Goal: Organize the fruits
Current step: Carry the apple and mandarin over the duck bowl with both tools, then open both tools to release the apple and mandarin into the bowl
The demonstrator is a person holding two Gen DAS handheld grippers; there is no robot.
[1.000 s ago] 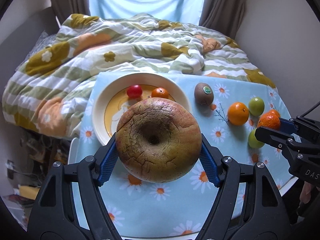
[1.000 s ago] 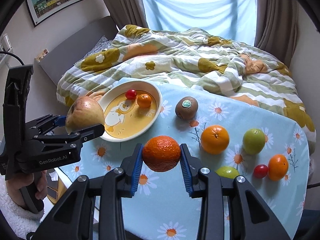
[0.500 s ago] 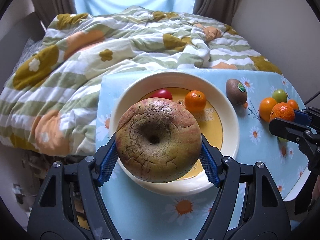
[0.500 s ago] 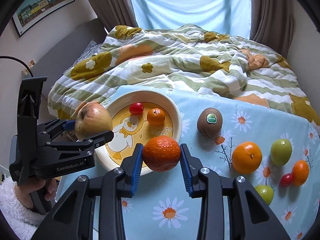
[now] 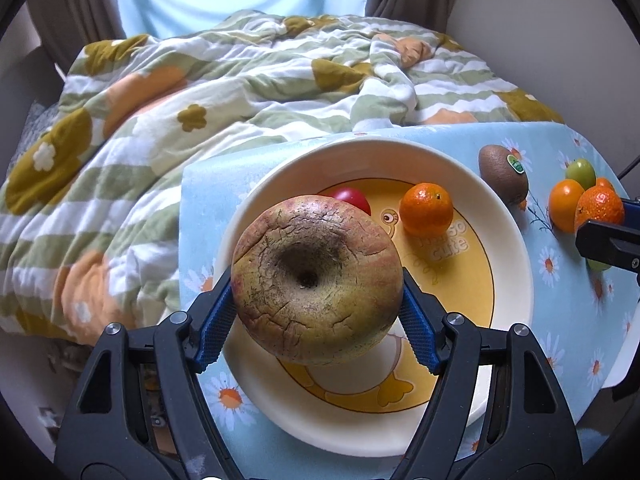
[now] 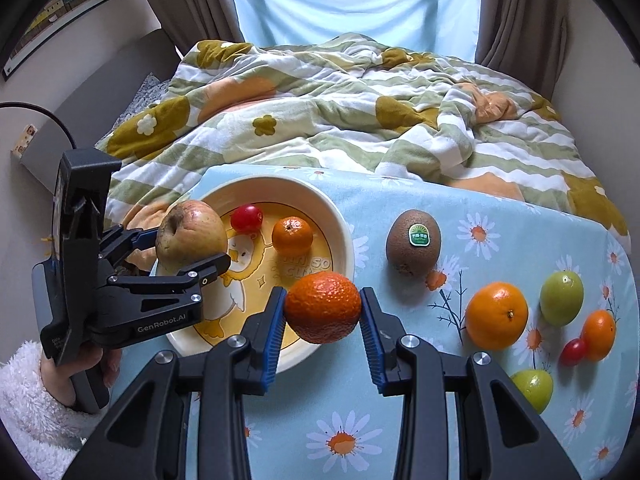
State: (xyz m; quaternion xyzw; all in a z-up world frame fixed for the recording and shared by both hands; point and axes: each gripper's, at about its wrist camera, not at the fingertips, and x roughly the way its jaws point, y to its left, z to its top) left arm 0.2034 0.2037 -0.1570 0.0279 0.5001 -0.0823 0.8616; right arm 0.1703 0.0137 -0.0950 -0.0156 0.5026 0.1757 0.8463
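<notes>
My left gripper is shut on a large brownish apple and holds it over the left side of the cream plate. The plate holds a cherry tomato and a small orange. My right gripper is shut on a rough-skinned orange above the plate's near right rim. The left gripper with the apple shows at the left in the right wrist view. A kiwi lies to the right of the plate.
On the daisy-print blue cloth at the right lie an orange, two green fruits, a small orange and a cherry tomato. A bed with a flowered quilt lies behind the table.
Both grippers have moved left toward the plate with their fruit. The apple is now over the plate's left side, and the orange has reached the plate's near right rim.
</notes>
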